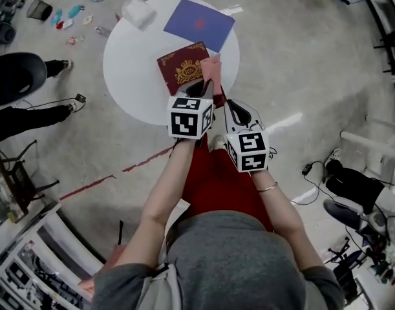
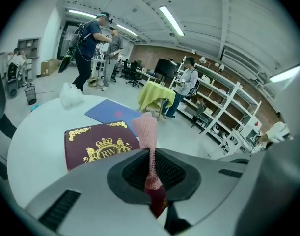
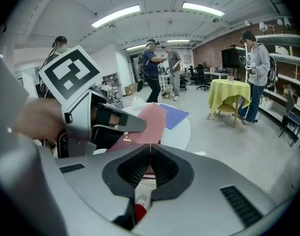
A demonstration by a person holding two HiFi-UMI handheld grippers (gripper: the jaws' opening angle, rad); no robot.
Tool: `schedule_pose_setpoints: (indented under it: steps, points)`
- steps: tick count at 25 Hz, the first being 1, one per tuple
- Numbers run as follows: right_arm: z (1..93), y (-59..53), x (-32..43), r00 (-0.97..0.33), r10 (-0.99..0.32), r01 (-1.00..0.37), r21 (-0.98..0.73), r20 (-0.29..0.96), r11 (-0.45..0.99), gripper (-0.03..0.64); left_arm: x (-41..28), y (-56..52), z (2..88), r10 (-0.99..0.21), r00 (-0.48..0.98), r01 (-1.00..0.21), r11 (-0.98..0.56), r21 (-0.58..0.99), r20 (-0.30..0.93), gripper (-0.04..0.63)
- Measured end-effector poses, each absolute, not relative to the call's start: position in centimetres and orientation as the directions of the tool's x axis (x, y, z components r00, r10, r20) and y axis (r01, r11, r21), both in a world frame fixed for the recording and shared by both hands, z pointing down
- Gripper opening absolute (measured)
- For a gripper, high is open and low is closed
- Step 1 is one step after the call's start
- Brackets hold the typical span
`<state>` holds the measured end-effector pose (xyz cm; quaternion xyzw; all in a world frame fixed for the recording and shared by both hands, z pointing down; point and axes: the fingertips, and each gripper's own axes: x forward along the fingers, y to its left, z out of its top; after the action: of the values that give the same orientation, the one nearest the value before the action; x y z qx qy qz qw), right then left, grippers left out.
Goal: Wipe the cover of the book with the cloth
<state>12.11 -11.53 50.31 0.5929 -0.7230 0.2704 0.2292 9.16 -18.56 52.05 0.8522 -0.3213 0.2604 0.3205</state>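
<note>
A maroon book [image 1: 182, 68] with a gold crest lies on the round white table [image 1: 136, 70]; the left gripper view shows it low and to the left [image 2: 98, 146]. My left gripper [image 1: 202, 84] hovers at the book's near right corner, shut on a pink cloth [image 1: 211, 66] that sticks up from between its jaws [image 2: 145, 130]. My right gripper [image 1: 231, 104] hangs just off the table's near edge, to the right of the left one, jaws shut with nothing between them [image 3: 150, 154]. The right gripper view shows the cloth [image 3: 149, 123] pinched in the left gripper [image 3: 121, 124].
A blue folder [image 1: 199, 23] lies beyond the book, and a crumpled white bag [image 1: 138, 11] sits at the table's far edge. Small items litter the floor at far left [image 1: 68, 18]. People stand in the room; a yellow-draped table [image 2: 154, 95] is behind.
</note>
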Motion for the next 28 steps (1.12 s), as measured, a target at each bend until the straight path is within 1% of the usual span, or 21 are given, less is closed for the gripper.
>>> schedule_pose_setpoints:
  steps: [6,12,17,28]
  points:
    - [51.5,-13.7,11.7,-0.192,-0.714,-0.981,-0.115,0.673,0.155,0.029,8.6,-20.0,55.4,-0.34,0.6,-0.726,-0.61,0.316,0.724,0.032]
    - [52.6,-15.6,10.0,-0.221,-0.689,-0.973,-0.115,0.69,0.198,0.029,6.2,-20.2,56.6,-0.325,0.554,-0.742,-0.61,0.278,0.766,0.032]
    - [53.2,-16.8,8.7,-0.249,-0.673,-0.965,-0.116,0.696,0.237,0.029,3.8,-20.4,56.9,-0.352,0.521,-0.77,-0.587,0.25,0.778,0.032]
    - [53.8,-17.6,7.4,-0.27,-0.662,-0.953,-0.097,0.699,0.287,0.029,-3.2,-20.8,57.3,-0.453,0.429,-0.864,-0.458,0.209,0.782,0.032]
